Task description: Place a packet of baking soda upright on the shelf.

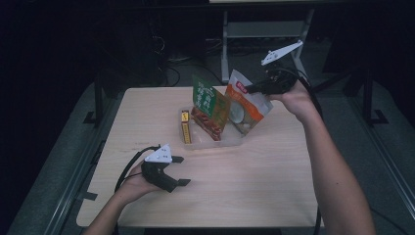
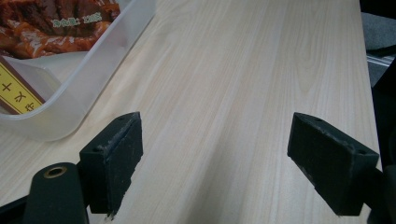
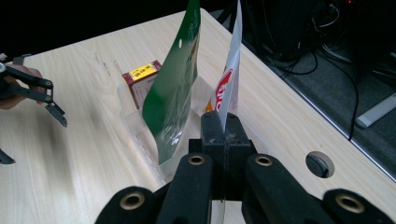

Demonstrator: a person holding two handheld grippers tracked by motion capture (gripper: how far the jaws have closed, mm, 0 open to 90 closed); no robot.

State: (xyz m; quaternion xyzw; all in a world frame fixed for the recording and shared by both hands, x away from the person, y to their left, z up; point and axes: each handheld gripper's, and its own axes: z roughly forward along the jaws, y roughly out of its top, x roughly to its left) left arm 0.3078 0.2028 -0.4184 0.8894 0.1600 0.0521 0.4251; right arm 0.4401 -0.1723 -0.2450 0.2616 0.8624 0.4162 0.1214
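Observation:
A clear plastic tray [image 1: 215,143] in the middle of the table holds a yellow-and-red box [image 1: 185,126], a green snack bag [image 1: 208,105] and an orange-and-white snack bag [image 1: 243,105]. My right gripper [image 1: 250,89] is shut on the upper right edge of the orange-and-white bag, which leans toward it. In the right gripper view the jaws [image 3: 222,125] pinch that bag's thin edge [image 3: 229,84], with the green bag [image 3: 175,88] upright to its left. My left gripper [image 1: 182,170] rests open on the table near the front left, its wide jaws [image 2: 215,140] holding nothing, beside the tray's corner [image 2: 93,70].
The wooden table [image 1: 244,186] has bare surface in front of the tray. A round cable hole [image 3: 320,163] sits near its right edge. Cables and a metal stand [image 1: 225,44] lie on the dark floor behind the table.

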